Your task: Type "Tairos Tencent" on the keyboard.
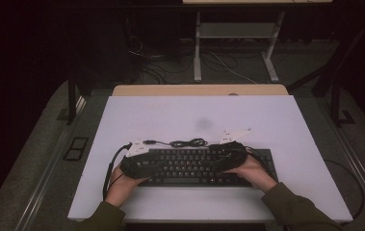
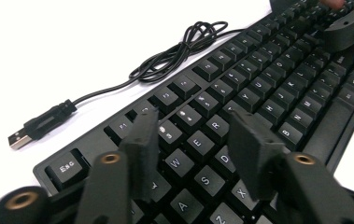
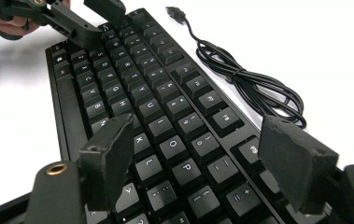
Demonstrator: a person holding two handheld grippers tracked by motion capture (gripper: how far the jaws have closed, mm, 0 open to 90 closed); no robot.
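A black keyboard (image 1: 197,166) lies flat on the white surface (image 1: 267,120), low in the centre of the high view. Its coiled cable (image 1: 187,143) rests just above it, the USB plug (image 2: 20,136) at the left. The left gripper (image 2: 193,144) hovers over the left keys, jaws spread, pinching nothing. The right gripper (image 3: 198,158) hovers over the right keys, jaws spread wide.
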